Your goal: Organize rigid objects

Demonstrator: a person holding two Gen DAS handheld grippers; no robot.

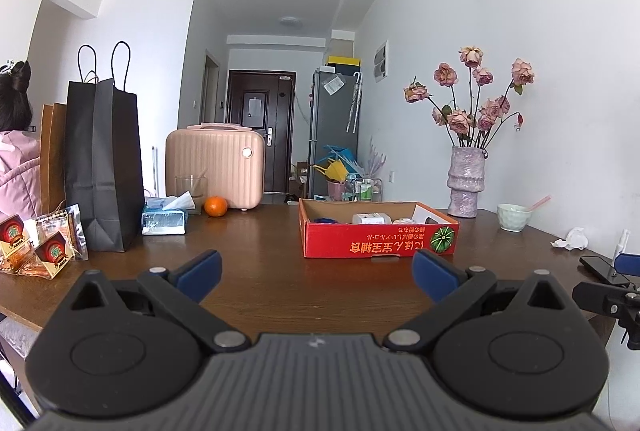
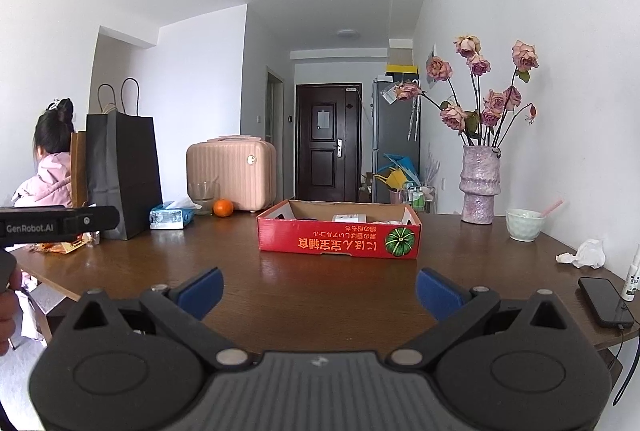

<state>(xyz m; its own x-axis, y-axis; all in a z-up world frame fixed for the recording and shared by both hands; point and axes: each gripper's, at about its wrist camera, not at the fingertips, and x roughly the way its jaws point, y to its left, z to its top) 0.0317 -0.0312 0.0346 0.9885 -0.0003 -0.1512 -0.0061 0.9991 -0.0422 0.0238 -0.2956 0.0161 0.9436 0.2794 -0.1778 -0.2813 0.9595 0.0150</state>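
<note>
Both grippers (image 1: 316, 277) (image 2: 318, 291) apparently spread, empty.

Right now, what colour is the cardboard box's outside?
Red box, orange lettering; clearest in the right wrist view.

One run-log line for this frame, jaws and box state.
left gripper: jaws open, empty | right gripper: jaws open, empty | red cardboard box: on brown wooden table, ahead, untouched
</note>
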